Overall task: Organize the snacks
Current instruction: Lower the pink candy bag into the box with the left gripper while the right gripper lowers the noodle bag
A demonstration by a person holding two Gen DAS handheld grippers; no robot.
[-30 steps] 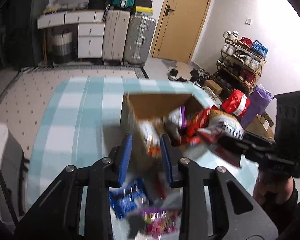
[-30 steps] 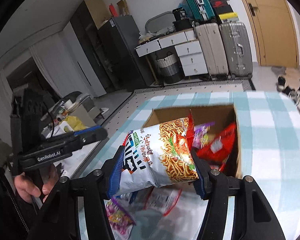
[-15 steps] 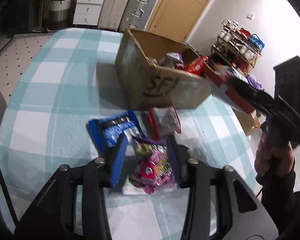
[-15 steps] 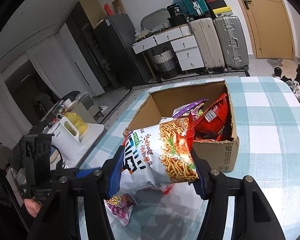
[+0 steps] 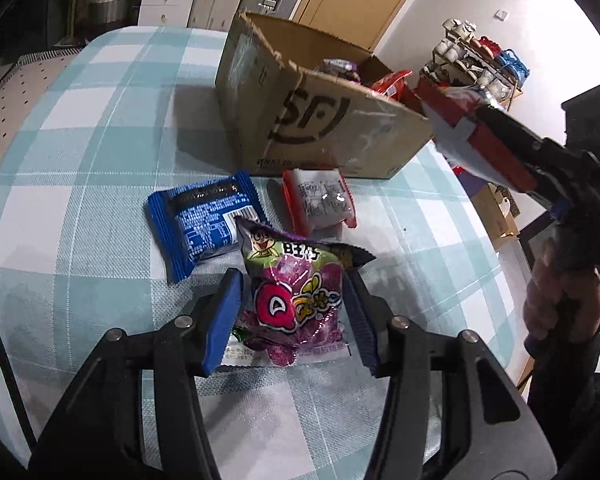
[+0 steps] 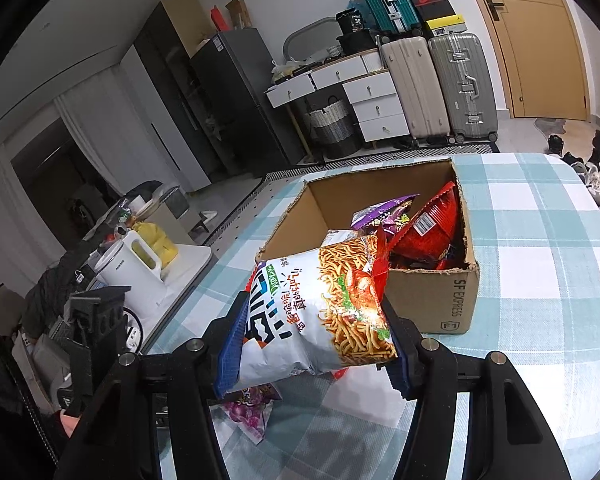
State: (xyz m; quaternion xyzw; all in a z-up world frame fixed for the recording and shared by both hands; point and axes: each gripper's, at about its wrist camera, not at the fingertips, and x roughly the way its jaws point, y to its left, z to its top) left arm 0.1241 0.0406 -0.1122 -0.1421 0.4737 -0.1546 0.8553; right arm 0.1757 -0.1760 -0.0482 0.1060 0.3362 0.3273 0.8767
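Open snack box (image 5: 320, 120), packets (image 5: 296, 300) beside

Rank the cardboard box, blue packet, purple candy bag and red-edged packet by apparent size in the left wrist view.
1. cardboard box, clearly largest.
2. purple candy bag, though it lies nearest the camera, which inflates it.
3. blue packet.
4. red-edged packet, close to the blue one; that pair is unsure.

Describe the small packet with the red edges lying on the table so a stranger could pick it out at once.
Start at the cardboard box on the checked tablecloth. Three packets lie loose in front of its printed side; the one you want, the red-edged packet, lies nearest the box. Its middle is pale with dark print between red ends, unlike the blue packet beside it and the purple candy bag further from the box.
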